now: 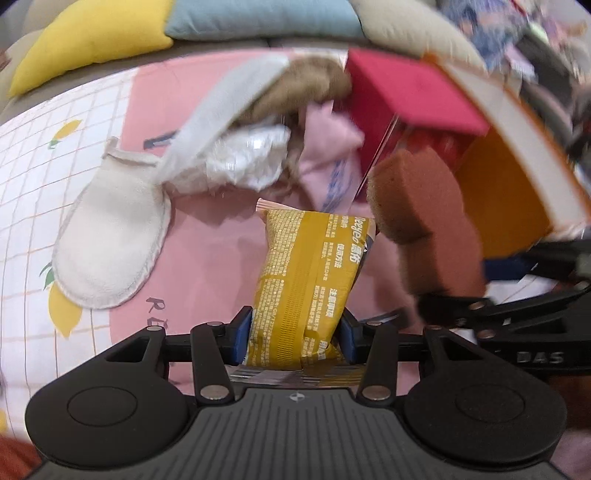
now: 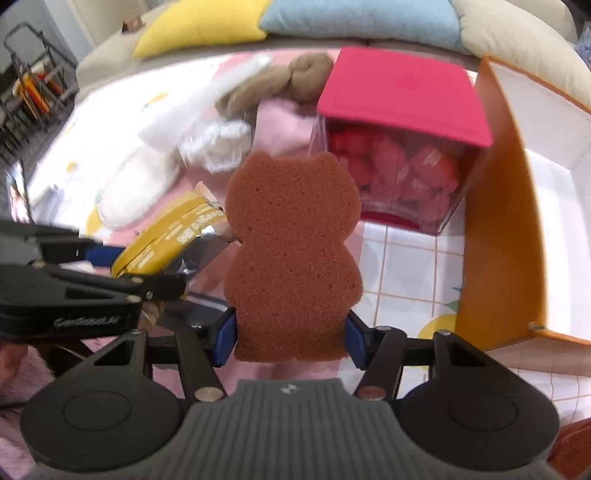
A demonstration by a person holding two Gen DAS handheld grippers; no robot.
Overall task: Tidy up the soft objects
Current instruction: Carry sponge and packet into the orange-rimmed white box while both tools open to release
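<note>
Three cushions [image 2: 354, 22], yellow, blue and beige, lay behind one open orange box [image 2: 495, 206] and one red-lidded clear container [image 2: 402, 99]. One cream mitt [image 1: 110, 236] lay on the bedsheet. The right gripper [image 2: 291, 334] fingers [image 2: 226, 338] clamped one brown bear-shaped sponge [image 2: 291, 236]; the left gripper [image 1: 295, 338] fingers [image 1: 242, 334] pinched one yellow wipes packet [image 1: 306, 266], both raised.

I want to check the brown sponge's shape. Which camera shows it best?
The right wrist view: the brown sponge faces the camera whole, bear-shaped with two ears, clamped in the right gripper. The left wrist view shows the sponge only edge-on and blurred.
</note>
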